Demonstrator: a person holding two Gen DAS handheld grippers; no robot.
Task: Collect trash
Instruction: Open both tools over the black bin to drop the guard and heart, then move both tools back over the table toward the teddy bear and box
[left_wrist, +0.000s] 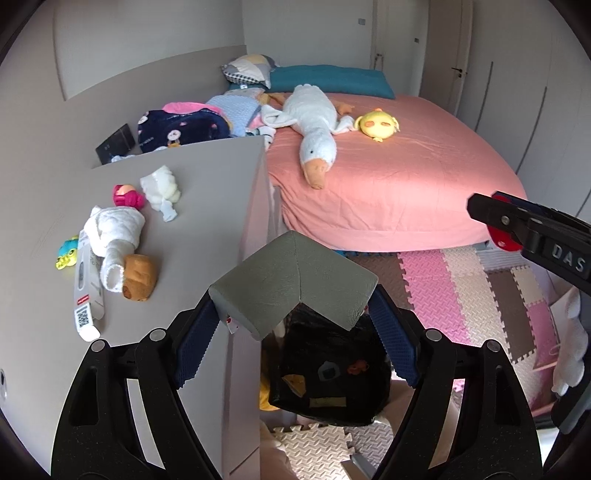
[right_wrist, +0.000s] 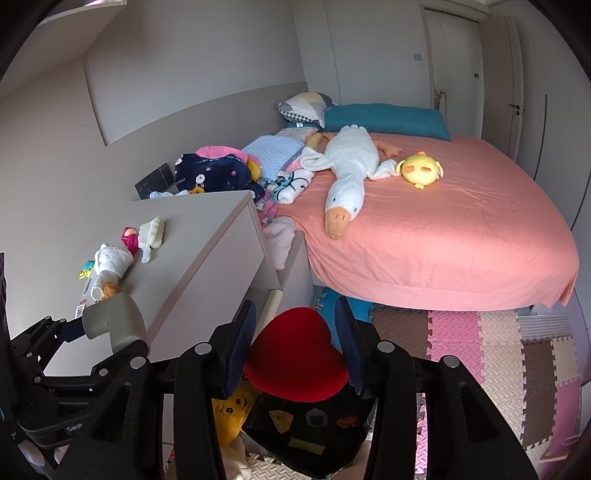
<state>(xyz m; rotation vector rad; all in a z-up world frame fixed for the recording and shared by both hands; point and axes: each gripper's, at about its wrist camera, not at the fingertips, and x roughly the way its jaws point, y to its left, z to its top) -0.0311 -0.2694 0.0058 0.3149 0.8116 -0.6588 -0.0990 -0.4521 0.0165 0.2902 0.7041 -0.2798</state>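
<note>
My left gripper (left_wrist: 293, 314) is shut on a grey L-shaped foam corner guard (left_wrist: 291, 280), held above a black trash bag (left_wrist: 328, 376) on the floor; the guard also shows in the right wrist view (right_wrist: 110, 321). My right gripper (right_wrist: 295, 343) is shut on a red heart-shaped felt piece (right_wrist: 297, 358), held just above the same black bag (right_wrist: 310, 424). Small scraps lie inside the bag. The right gripper's tip with the red piece shows at the right of the left wrist view (left_wrist: 498, 236).
A grey dresser (left_wrist: 207, 192) on the left carries small toys, white socks and a white box (left_wrist: 86, 291). A bed with a pink sheet (left_wrist: 406, 173) holds a goose plush (left_wrist: 317, 122) and a yellow chick plush (left_wrist: 376, 123). Foam puzzle mats (left_wrist: 461, 280) cover the floor.
</note>
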